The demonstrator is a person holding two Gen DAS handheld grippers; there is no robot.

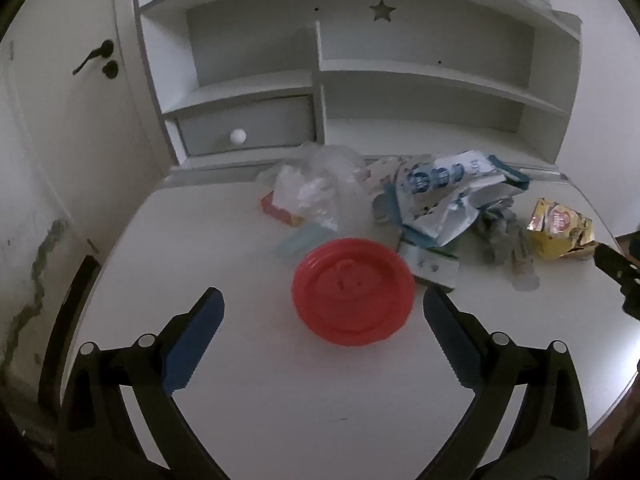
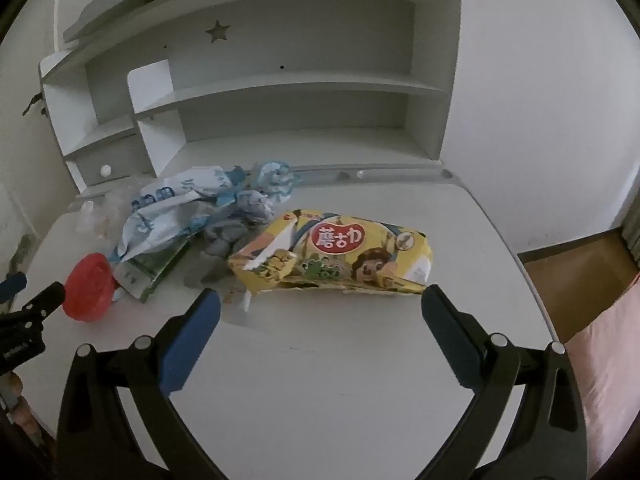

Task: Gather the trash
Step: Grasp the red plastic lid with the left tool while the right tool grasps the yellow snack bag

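Trash lies heaped on a white desk (image 1: 240,380). A round red lid (image 1: 353,291) rests flat just ahead of my left gripper (image 1: 322,300), which stands open with nothing between its fingers. Behind the lid are clear plastic wrap (image 1: 320,184), a crumpled blue-and-white wrapper (image 1: 444,196), a grey rag (image 1: 498,236) and a yellow snack box (image 1: 558,234). In the right wrist view the torn yellow snack box (image 2: 336,256) lies just ahead of my open right gripper (image 2: 320,300). The red lid (image 2: 89,286) and blue-and-white wrapper (image 2: 176,208) sit to its left.
A white shelf unit (image 1: 400,68) with a small drawer (image 1: 244,130) stands along the desk's back. A door with a dark handle (image 1: 94,58) is at the left. The desk's right edge (image 2: 532,288) drops to a wooden floor (image 2: 580,276). The left gripper's tip (image 2: 36,304) shows at the left edge.
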